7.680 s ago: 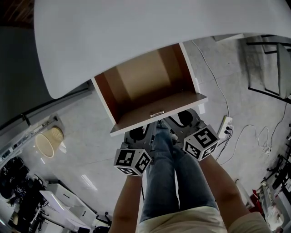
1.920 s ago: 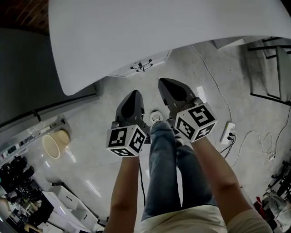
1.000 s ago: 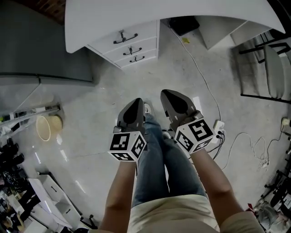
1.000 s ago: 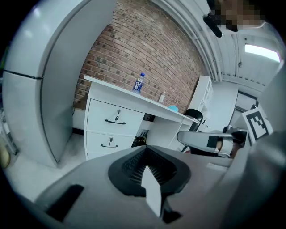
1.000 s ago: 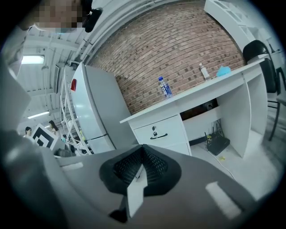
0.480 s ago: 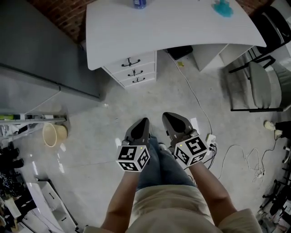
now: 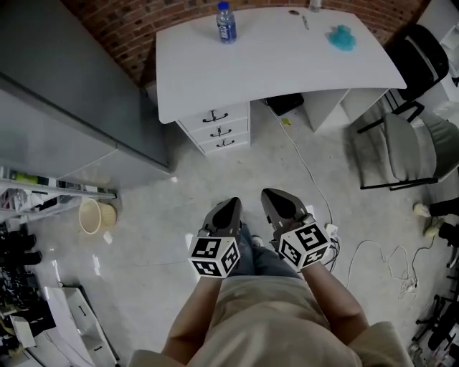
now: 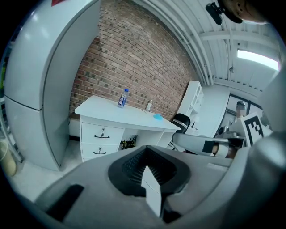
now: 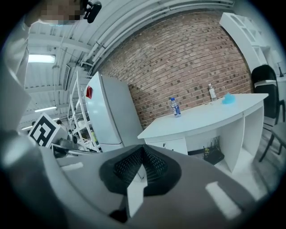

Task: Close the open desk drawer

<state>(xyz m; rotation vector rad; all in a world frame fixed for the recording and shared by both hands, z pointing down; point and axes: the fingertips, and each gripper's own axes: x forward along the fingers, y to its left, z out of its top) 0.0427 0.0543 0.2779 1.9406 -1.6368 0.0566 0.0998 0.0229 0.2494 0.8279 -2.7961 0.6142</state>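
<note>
The white desk (image 7: pixel 280 57) stands against the brick wall, well away from me. Its drawer unit (image 7: pixel 219 129) shows three fronts with dark handles, all flush and closed. My left gripper (image 7: pixel 231 203) and right gripper (image 7: pixel 271 195) hang side by side close to my body, over the floor, both shut and holding nothing. In the left gripper view the left gripper (image 8: pixel 145 166) points toward the desk (image 8: pixel 120 116) and its drawers (image 8: pixel 102 139). The right gripper (image 9: pixel 142 164) faces the desk (image 9: pixel 210 118) from the other side.
A water bottle (image 7: pixel 226 22) and a blue cloth (image 7: pixel 342 37) lie on the desk top. A tall grey cabinet (image 7: pixel 64 107) stands left, a basket (image 7: pixel 95 215) beside it. A chair (image 7: pixel 412 140) sits right; a power strip (image 7: pixel 331 231) and cables lie by my feet.
The drawer that stood open at first is now flush. Since one second ago both grippers have risen and drawn back from the desk, which now looks smaller and farther off.
</note>
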